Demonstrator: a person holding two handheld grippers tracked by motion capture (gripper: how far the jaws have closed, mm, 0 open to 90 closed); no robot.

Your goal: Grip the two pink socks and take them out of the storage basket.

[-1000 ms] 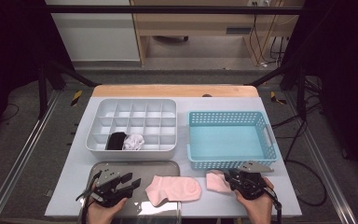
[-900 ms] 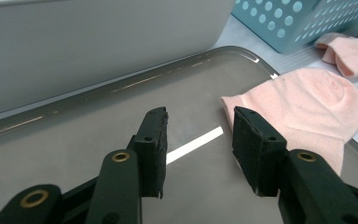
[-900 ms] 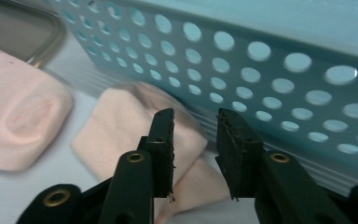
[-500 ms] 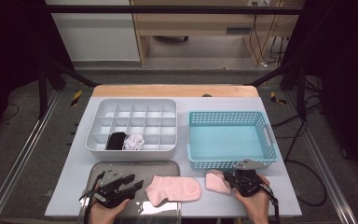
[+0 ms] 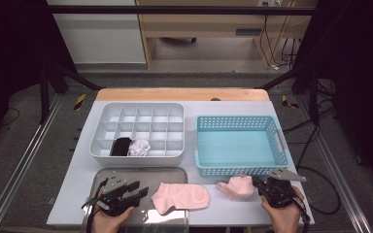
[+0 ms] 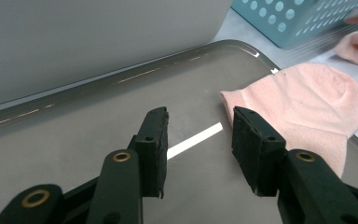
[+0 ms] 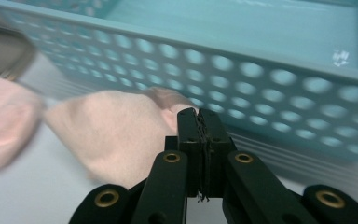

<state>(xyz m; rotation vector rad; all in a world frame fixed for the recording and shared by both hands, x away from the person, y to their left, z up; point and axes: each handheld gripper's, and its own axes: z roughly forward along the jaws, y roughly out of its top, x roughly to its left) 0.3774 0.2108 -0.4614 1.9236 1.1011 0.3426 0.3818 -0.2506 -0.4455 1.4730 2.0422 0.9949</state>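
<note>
Landmark: metal tray (image 5: 102, 175), at the near edge of the table; all places below are given from it.
Left gripper (image 5: 137, 190): over the tray's near half, jaws standing wide apart with nothing between them, aimed at the flat sock just to its right. Judged reason: lined up to take that sock by its cuff.
Flat sock (image 5: 180, 196): pink, cuff end lying on the tray's right edge, toe end on the bare table beyond it. In the left gripper view (image 6: 303, 109) it lies just past the right jaw, not touched.
Right gripper (image 5: 261, 184): well to the right of the tray, jaws pressed together. Whether cloth is pinched between them I cannot tell; the bunched sock lies against the tips (image 7: 199, 122).
Bunched sock (image 5: 236, 187): pink, crumpled, right of the tray, just in front of the blue basket. Judged reason: pulled clear to be paired with the flat one.
Blue basket (image 5: 277, 141): behind and right of the tray, nothing inside.
Divided box (image 5: 175, 109): directly behind the tray, front wall close to it. Judged reason: finished bundles go into its cells.
Black bundle (image 5: 122, 146): front row, left of centre.
White bundle (image 5: 139, 147): next cell to the right.
Count: grippers 2; loose pink socks 2; stored bundles 2; tray 1; basket 1; box 1.
</note>
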